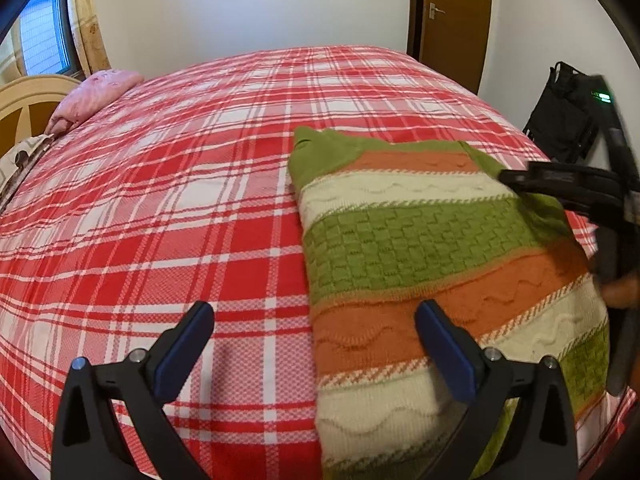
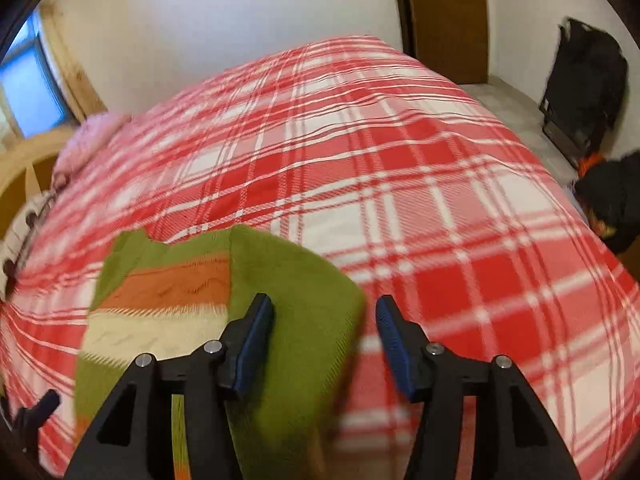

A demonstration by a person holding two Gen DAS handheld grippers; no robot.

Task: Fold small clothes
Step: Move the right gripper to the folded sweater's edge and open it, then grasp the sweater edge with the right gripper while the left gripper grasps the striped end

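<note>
Both wrist views look steeply down across the bed (image 1: 160, 200), close above its near edge, facing the far wall and door (image 1: 452, 20). Shared: plaid cover, sweater (image 2: 288, 300), pink pillow (image 1: 96, 92) upper left.

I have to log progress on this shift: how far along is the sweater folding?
Done: the striped sweater lies folded into a neat rectangle on the plaid bedspread, a green sleeve tucked over it. In hand: nothing; the left gripper and right gripper are both open, pads off the knit. Left: perhaps another fold, and setting it aside.
</note>
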